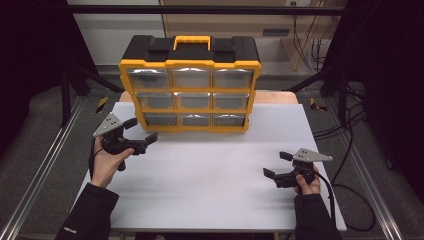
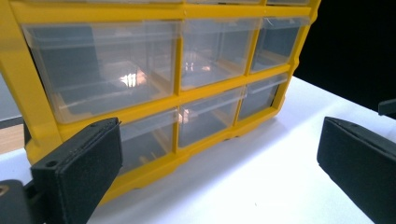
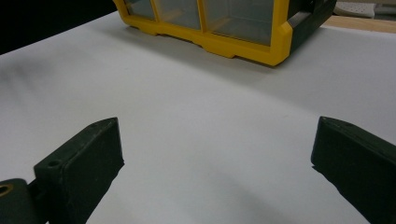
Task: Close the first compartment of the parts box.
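Note:
A yellow and black drawer cabinet [image 1: 190,64] with several clear drawers and a yellow handle stands upright at the back middle of the white tabletop [image 1: 215,175]. My left gripper [image 1: 144,129] is held just left of the cabinet's lower left corner, jaws wide open and nothing between them. The left gripper view looks along my left gripper [image 2: 219,126] at the cabinet's yellow frame [image 2: 177,100] and its lower clear drawers, close ahead. My right gripper [image 1: 276,164] hovers low near the front right of the table, open and holding nothing. In the right gripper view the cabinet's bottom edge [image 3: 243,49] lies well beyond my right gripper [image 3: 217,123].
Metal rails [image 1: 45,165] run along both sides of the table. Black cables [image 1: 350,190] trail over the floor at the right. A wooden surface [image 1: 280,97] shows behind the white top. Bare white tabletop lies between the two grippers.

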